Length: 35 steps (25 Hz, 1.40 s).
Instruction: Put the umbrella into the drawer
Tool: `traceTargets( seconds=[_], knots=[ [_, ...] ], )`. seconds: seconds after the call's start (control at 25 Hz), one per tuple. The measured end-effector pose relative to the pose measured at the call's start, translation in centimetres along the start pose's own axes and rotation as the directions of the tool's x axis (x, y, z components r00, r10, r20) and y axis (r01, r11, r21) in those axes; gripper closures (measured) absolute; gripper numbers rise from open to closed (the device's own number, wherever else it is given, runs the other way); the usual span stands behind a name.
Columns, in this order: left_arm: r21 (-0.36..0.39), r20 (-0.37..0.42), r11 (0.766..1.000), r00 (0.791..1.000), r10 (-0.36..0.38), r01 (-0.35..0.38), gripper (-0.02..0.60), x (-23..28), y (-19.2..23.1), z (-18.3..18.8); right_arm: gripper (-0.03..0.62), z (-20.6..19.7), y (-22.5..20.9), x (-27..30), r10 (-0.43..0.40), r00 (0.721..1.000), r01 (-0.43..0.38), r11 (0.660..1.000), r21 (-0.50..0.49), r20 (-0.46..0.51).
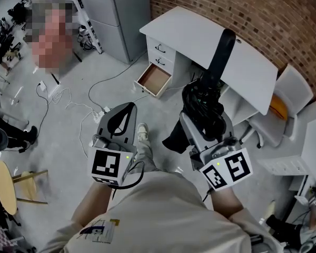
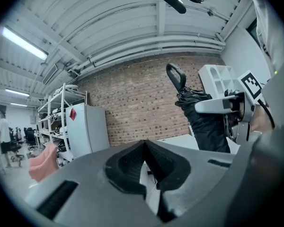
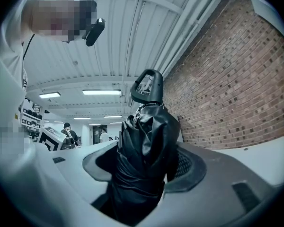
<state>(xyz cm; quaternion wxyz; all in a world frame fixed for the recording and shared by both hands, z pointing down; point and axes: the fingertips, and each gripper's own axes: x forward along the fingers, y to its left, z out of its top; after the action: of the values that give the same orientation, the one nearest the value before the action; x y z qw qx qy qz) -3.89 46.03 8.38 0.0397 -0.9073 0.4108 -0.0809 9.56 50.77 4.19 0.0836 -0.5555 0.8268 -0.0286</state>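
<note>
The right gripper is clamped on the folded black umbrella, which points up, well apart from the open drawer. The left gripper has its jaws together and empty. The loose fabric (a soft hold) may slip, or the long umbrella may catch the drawer's rim.

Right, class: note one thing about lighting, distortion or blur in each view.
Head view: even light, sharp. Left gripper view: fisheye bows the brick wall; corners go dark. Right gripper view: the black umbrella loses detail under bright ceiling lights.
</note>
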Motion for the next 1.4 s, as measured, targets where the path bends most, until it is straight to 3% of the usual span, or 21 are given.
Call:
traceTargets(
  seconds=[0.4,0.76,0.96,1.4],
  knots=[
    [-0.028,-0.001,0.999,1.0,-0.027,0.027,0.574,6.9,4.5,-3.1,0.324,-3.6,-3.0,7.4,0.001,0.998,-0.002,1.0,-0.014,-0.057],
    [-0.067,-0.055,0.998,0.998,-0.006,0.002,0.574,14.8,14.2,-4.6,0.324,-6.5,-6.6,20.1,0.016,0.991,-0.011,0.999,0.042,-0.136],
    [-0.088,-0.096,0.996,0.995,-0.034,0.026,0.574,20.5,19.7,-5.9,0.324,-7.9,-8.6,27.7,0.001,0.982,0.007,0.999,0.04,-0.187],
    [-0.119,-0.107,0.991,0.992,-0.068,0.055,0.574,31.1,31.2,-6.7,0.324,-11.1,-12.4,43.2,-0.032,0.961,0.042,0.999,0.032,-0.275]
  ],
)
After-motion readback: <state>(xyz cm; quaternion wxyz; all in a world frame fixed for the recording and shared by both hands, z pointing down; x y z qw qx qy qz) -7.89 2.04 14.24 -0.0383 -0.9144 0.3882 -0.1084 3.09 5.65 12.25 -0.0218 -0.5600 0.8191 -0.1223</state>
